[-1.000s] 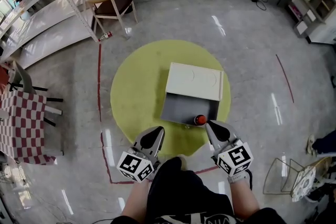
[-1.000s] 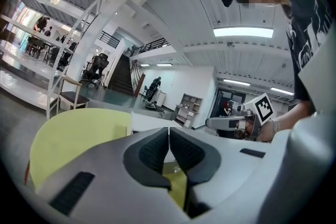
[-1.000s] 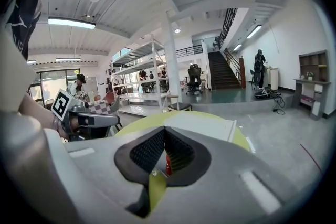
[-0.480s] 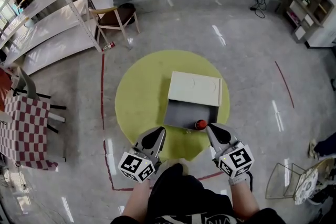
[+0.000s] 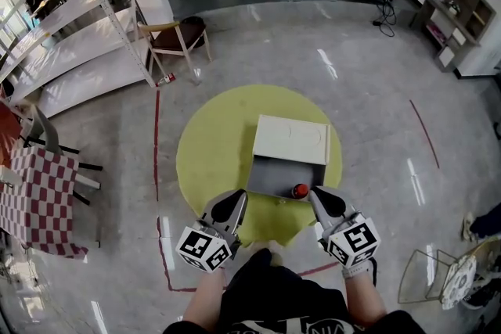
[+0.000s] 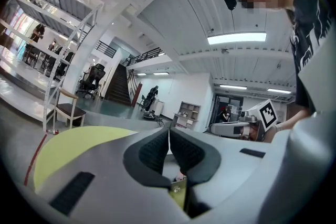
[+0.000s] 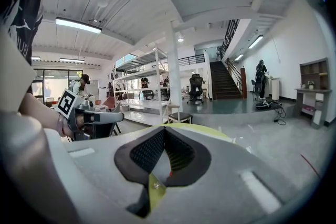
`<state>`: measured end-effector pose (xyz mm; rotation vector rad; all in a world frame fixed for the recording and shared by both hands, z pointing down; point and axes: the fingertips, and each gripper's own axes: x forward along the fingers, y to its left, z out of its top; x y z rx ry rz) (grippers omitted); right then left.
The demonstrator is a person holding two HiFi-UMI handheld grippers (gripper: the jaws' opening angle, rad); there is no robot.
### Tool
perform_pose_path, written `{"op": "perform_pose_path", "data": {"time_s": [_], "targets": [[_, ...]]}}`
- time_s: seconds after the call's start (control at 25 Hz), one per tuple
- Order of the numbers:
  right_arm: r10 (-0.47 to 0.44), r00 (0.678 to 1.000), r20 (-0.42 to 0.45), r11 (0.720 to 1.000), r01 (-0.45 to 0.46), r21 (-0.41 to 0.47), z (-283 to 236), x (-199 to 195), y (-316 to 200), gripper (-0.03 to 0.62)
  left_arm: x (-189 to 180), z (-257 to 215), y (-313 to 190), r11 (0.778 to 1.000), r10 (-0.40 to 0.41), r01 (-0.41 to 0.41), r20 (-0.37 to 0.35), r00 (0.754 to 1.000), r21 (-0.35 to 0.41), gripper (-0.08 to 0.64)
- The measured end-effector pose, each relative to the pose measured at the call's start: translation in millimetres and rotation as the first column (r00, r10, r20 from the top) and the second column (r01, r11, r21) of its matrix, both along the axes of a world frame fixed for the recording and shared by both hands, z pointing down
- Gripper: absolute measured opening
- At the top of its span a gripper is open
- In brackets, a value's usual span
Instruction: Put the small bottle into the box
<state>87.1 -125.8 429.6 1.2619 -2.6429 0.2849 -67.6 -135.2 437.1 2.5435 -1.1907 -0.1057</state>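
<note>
Box (image 5: 290,139): sits on the round yellow surface (image 5: 207,160), pale lid laid back, grey interior exposed. Small bottle (image 5: 299,190): red top visible, inside the box at its near right corner. Right gripper (image 5: 315,193): just beside the box's near right corner, close to the bottle; jaws closed together, nothing between them. Left gripper (image 5: 237,195): off the box's near left corner, clear of it; jaws likewise closed and empty.

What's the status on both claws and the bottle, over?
Left claw shut, empty. Right claw shut, empty, at the near edge of the box. Small bottle in the box, near-right corner. Nothing in the way.
</note>
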Motion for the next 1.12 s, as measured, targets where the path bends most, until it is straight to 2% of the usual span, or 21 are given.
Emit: {"op": "perform_pose_path", "data": {"time_s": [0.52, 1.12], "targets": [[-0.010, 1.000, 0.017, 0.999, 0.010, 0.044, -20, -4, -3, 0.006, -5, -24, -9, 0.998, -0.014, 0.014, -0.004, 1.000, 0.059, 0.015], [-0.006, 0.999, 0.036, 0.998, 0.004, 0.057, -32, -3, -8, 0.006, -9, -39, -16, 0.997, -0.026, 0.027, -0.013, 1.000, 0.074, 0.015]]}}
